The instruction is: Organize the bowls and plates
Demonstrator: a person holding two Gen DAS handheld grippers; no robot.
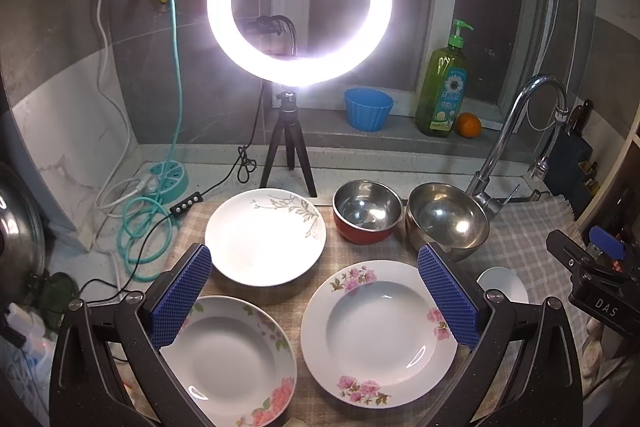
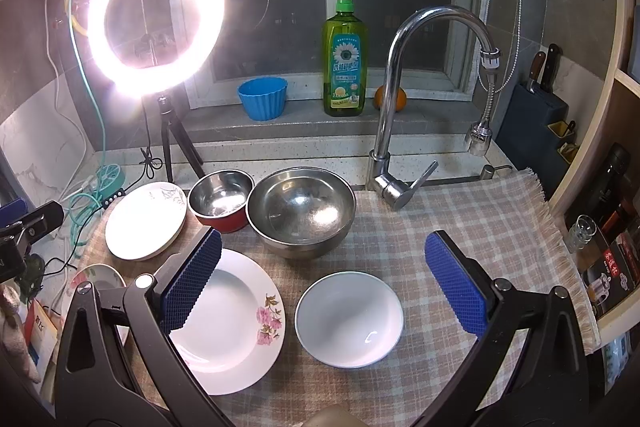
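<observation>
Three plates lie on the checked cloth (image 2: 460,219): a white one with grey leaves (image 1: 264,237) and two with pink flowers (image 1: 378,333) (image 1: 232,359). Behind them stand a red-sided steel bowl (image 1: 367,213) and a bigger steel bowl (image 1: 448,221). A small white bowl (image 2: 349,319) sits at the right of the flowered plate (image 2: 236,319). My left gripper (image 1: 314,255) hovers open over the plates, holding nothing. My right gripper (image 2: 324,239) is open and empty above the white bowl and the large steel bowl (image 2: 302,211).
A lit ring light (image 1: 300,1) on a tripod (image 1: 288,155) stands behind the plates. The faucet (image 2: 400,99) rises at the back right. A soap bottle (image 2: 345,55), blue cup (image 2: 263,98) and orange (image 2: 390,98) line the sill. Cables and a power strip (image 1: 168,179) lie left.
</observation>
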